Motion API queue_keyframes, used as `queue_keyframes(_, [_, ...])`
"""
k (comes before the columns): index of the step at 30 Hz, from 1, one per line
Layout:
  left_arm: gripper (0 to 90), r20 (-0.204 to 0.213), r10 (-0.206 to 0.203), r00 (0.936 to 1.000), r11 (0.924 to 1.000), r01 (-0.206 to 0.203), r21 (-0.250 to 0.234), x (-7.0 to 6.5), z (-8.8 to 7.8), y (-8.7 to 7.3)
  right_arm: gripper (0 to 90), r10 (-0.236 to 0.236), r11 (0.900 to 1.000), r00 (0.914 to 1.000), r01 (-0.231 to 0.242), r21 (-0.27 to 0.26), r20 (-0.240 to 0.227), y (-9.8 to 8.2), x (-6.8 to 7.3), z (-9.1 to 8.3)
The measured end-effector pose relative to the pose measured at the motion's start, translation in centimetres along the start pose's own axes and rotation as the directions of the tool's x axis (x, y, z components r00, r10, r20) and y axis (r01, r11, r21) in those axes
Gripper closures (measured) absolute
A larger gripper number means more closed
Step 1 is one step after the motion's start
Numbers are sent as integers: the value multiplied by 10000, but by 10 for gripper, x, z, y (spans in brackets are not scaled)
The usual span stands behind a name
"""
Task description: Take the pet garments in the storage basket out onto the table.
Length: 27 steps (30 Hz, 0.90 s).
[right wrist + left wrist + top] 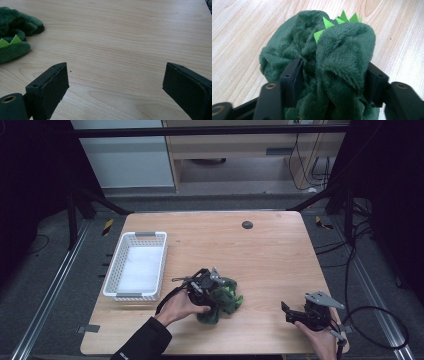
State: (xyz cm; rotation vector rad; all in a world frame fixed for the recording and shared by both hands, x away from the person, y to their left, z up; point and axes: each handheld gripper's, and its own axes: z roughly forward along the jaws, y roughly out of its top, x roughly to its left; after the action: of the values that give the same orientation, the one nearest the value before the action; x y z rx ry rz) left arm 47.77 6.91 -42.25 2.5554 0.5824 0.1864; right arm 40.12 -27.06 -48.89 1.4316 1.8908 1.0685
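Note:
A dark green plush toy [227, 296] with bright green spikes [342, 20] lies crumpled on the wooden table [270, 255], near the front and a little left of centre. My left gripper [212, 292] is down on it from the left. In the left gripper view the plush [337, 55] bulges up through the gap of that gripper [332, 75], whose jaws stand apart on either side of a thick fold. My right gripper [287, 314] rests near the front right corner, open wide [115, 87] over bare wood, with the plush [15, 47] off to its left.
A white perforated basket [112, 270] stands at the table's left side, its inside bare. A small black round disc [247, 224] sits near the far edge. Cables trail on the floor right of the table. Bare wood lies between the two grippers.

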Motion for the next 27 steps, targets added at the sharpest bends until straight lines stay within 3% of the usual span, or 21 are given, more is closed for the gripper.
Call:
queue_keyframes(8, [307, -103, -190, 9998, 9988, 185, -463, 0, -9, -7, 56, 26, 10000, 10000, -26, 32, -35, 0, 0, 0])
queue_keyframes(15, [266, -144, -451, 9989, 9924, 432, -1149, -1, -20, -13, 52, 82, 10000, 10000, -82, 52, -38, 0, 0, 0])
queue_keyframes(20, [253, -88, -744, 9972, 9824, 718, -1726, -1, -30, -18, 51, 157, 9998, 9999, -157, 86, -57, 0, 0, 0])
queue_keyframes(27, [245, -281, -1310, 9910, 9592, 1195, -2561, -2, -39, -29, 49, 88, 10000, 10000, -88, 20, -13, -1, 0, 1])
